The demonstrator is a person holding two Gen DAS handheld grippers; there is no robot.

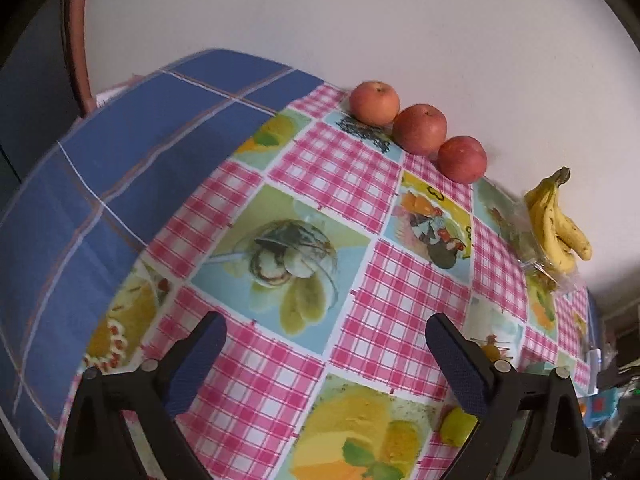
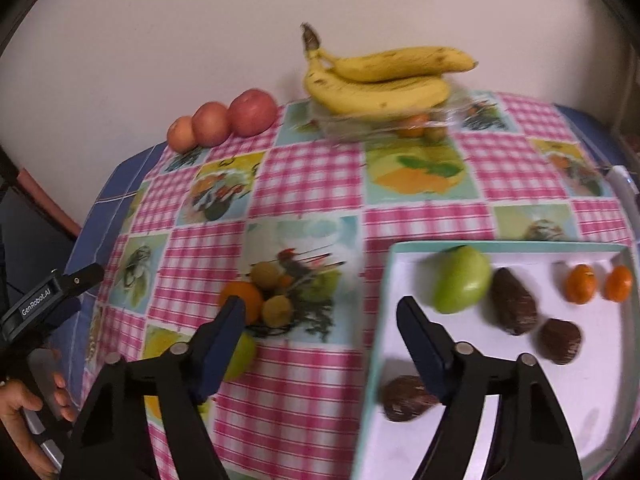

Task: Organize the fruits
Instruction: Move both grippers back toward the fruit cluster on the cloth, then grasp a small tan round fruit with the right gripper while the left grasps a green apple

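Three red apples (image 1: 419, 128) stand in a row against the far wall; they also show in the right wrist view (image 2: 224, 120). A banana bunch (image 2: 384, 76) lies on a clear packet by the wall. My left gripper (image 1: 324, 332) is open and empty above the tablecloth. My right gripper (image 2: 320, 312) is open and empty, over the left edge of a white tray (image 2: 520, 420). The tray holds a green apple (image 2: 460, 280), three brown fruits (image 2: 512, 304) and two small oranges (image 2: 598, 283). Loose on the cloth near the right gripper's left finger lie an orange (image 2: 244, 296), two small brownish fruits (image 2: 272, 292) and a yellow-green fruit (image 2: 242, 354).
A fruit-patterned pink check cloth (image 1: 360, 248) covers the table, over a blue cloth (image 1: 120, 168) at its left edge. A yellow-green fruit (image 1: 456, 426) shows by the left gripper's right finger. The left gripper's body (image 2: 44, 308) and a hand show at the right wrist view's left edge.
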